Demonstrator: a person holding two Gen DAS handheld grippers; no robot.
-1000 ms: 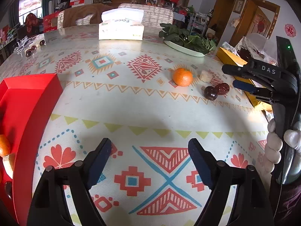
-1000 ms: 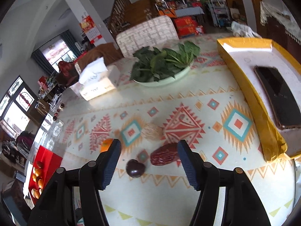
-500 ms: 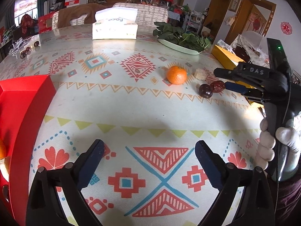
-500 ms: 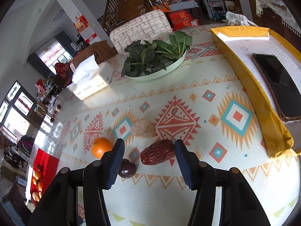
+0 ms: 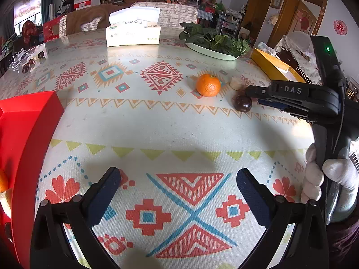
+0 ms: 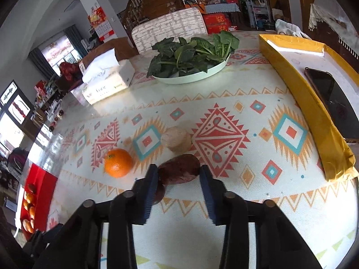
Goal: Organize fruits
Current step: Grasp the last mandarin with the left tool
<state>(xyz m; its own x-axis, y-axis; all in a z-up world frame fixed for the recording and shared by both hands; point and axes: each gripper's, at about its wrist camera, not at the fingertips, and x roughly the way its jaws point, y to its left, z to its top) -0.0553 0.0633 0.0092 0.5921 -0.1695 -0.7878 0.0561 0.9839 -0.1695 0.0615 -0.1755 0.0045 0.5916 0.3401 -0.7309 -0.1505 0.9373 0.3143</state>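
A red date (image 6: 179, 171) lies on the patterned tablecloth between the fingers of my right gripper (image 6: 178, 187), which is open around it, not closed. A dark round fruit (image 6: 159, 194) (image 5: 243, 103) lies just left of it, partly hidden by the left finger. An orange (image 6: 117, 162) (image 5: 208, 85) and a pale beige piece (image 6: 176, 138) (image 5: 235, 82) lie close by. My left gripper (image 5: 178, 192) is open and empty, low over the cloth beside the red box (image 5: 27, 132), which holds several fruits (image 6: 29, 204). The right gripper also shows in the left wrist view (image 5: 258, 94).
A plate of green leaves (image 6: 193, 55) and a tissue box (image 5: 133, 30) stand at the far side. A yellow box (image 6: 318, 121) with a phone (image 6: 329, 89) on it lies at the right. Small dark fruits (image 5: 28, 66) lie at the far left edge.
My right gripper has moved forward and down so its fingers now flank the red date, and they have narrowed. My left gripper has drifted slightly and stays open.
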